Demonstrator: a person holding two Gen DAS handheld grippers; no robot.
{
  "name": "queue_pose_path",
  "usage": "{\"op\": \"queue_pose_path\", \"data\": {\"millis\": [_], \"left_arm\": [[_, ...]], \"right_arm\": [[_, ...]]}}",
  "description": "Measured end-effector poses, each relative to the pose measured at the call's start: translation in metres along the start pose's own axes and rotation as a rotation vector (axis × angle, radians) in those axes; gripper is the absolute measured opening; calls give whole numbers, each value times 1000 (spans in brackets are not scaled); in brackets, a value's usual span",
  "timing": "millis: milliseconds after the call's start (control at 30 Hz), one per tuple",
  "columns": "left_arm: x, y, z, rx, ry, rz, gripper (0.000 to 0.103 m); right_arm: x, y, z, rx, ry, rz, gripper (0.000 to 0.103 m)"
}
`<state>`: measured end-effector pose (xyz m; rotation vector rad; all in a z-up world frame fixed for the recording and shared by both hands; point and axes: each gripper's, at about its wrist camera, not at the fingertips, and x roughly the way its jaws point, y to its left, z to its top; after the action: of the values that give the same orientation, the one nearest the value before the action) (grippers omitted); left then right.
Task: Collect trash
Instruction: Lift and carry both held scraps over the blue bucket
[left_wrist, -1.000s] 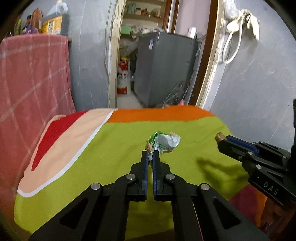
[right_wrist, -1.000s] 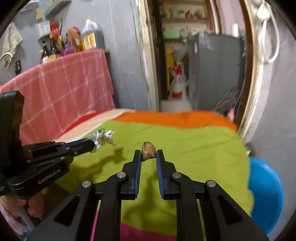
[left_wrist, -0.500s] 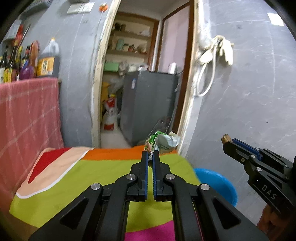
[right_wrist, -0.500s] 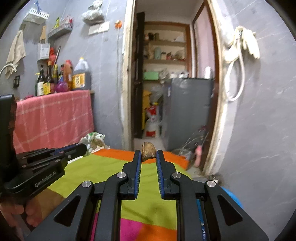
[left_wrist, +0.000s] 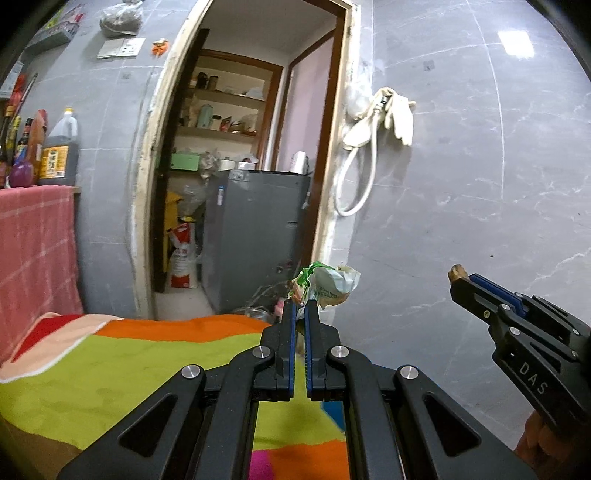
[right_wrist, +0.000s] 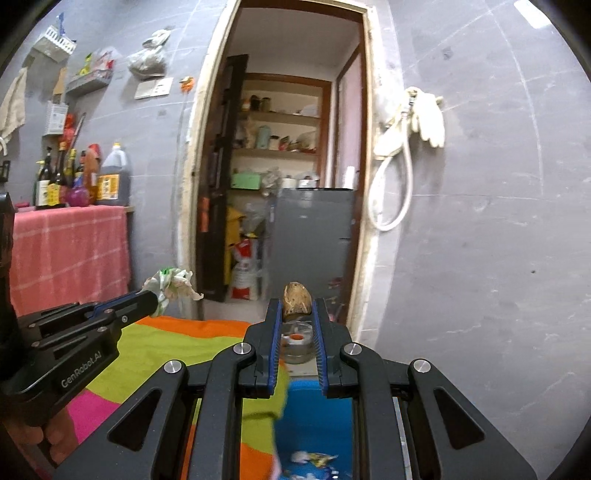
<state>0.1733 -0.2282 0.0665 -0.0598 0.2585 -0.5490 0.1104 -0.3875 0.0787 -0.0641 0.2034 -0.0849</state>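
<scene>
**Inspector:** Report on the left gripper (left_wrist: 300, 308).

**Assistant:** Its fingers (left_wrist: 289, 325) are clamped almost together on a crumpled wrapper (left_wrist: 327, 282), white with green print. The wrapper sticks out past the tips, held in the air above the cloth-covered bench (left_wrist: 110, 365).

**Inspector:** And the right gripper (right_wrist: 297, 308)?

**Assistant:** It is clenched on a small brown nut-like scrap (right_wrist: 296, 304), pinched between the pads at the very tips. In the left view the same scrap (left_wrist: 456, 273) shows at the end of that gripper, off to the right of the wrapper.

**Inspector:** What lies beyond the fingers?

**Assistant:** Below and just ahead of the right fingers sits a blue tub (right_wrist: 314, 417) off the bench edge, with a few scraps already in its bottom. Farther out, a doorway and a grey cabinet (right_wrist: 310, 240).

**Inspector:** Step in hand?

**Assistant:** In my judgement, the carry to the tub, both pieces lifted. The next move calls for bringing each gripper over the tub's opening and then releasing, the left needing the longer reach across.
</scene>
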Motion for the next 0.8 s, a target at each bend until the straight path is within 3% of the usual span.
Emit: {"op": "queue_pose_path", "data": {"millis": [300, 800], "left_arm": [[32, -41, -15, 33, 55, -36, 2], [79, -46, -51, 29, 222, -47, 2]], "right_arm": [[5, -42, -26, 42, 37, -50, 14], [42, -67, -72, 125, 154, -7, 14]]}}
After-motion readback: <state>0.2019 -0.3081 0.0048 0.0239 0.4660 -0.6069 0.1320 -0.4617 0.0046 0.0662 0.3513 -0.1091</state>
